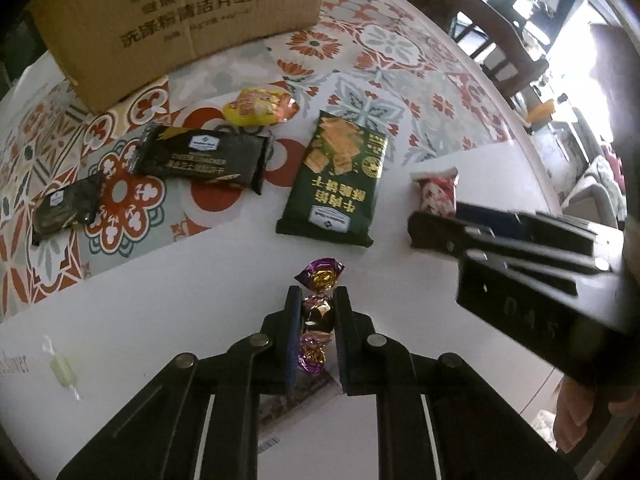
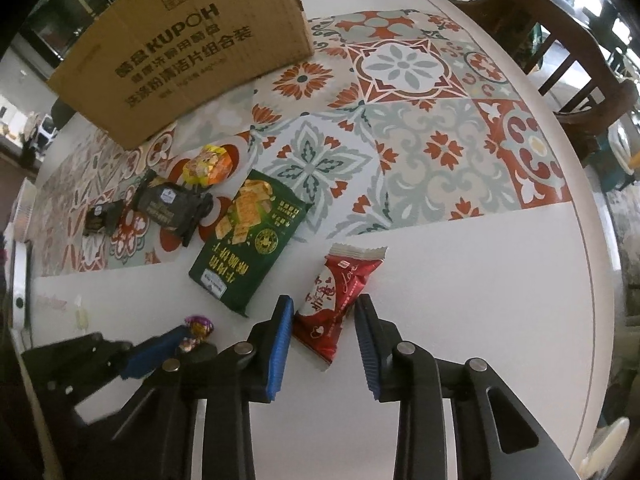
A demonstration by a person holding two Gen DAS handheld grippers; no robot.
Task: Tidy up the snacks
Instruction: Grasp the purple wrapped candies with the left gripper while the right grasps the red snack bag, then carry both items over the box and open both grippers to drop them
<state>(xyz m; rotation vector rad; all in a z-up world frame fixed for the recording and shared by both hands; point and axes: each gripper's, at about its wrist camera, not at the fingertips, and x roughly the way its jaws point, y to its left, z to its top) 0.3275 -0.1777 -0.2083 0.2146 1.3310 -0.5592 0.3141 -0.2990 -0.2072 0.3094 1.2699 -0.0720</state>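
Two grippers are down over the white near strip of the round tabletop [image 2: 460, 264], and you have a sweet or packet between each pair of fingers. Your left gripper [image 1: 317, 300] has its jaws narrow and pressed on the middle of the purple and gold candy [image 1: 316, 312], which lies lengthwise between the pads with its twisted ends sticking out front and back. Your right gripper [image 2: 323, 312] stands with its blue pads on either side of the red snack packet [image 2: 340, 300]; the left pad touches the packet's edge, while the right one looks just clear of it, so you cannot call it a firm grip. That packet lies near the right edge of the tabletop, just beside the green cracker bag [image 2: 250, 236]. Further in, on the patterned tile cloth [image 2: 420, 128], lie the yellow snack pouch [image 1: 260, 106], a large black cracker pack [image 1: 204, 156] and a small black pack [image 1: 64, 208] toward the left edge. The cardboard box [image 1: 180, 20] stands at the far left. A pale wrapped sweet [image 1: 60, 368] rests alone near the left edge, well apart from the candy you hold. A wooden chair [image 2: 568, 48] stands beyond the far right edge
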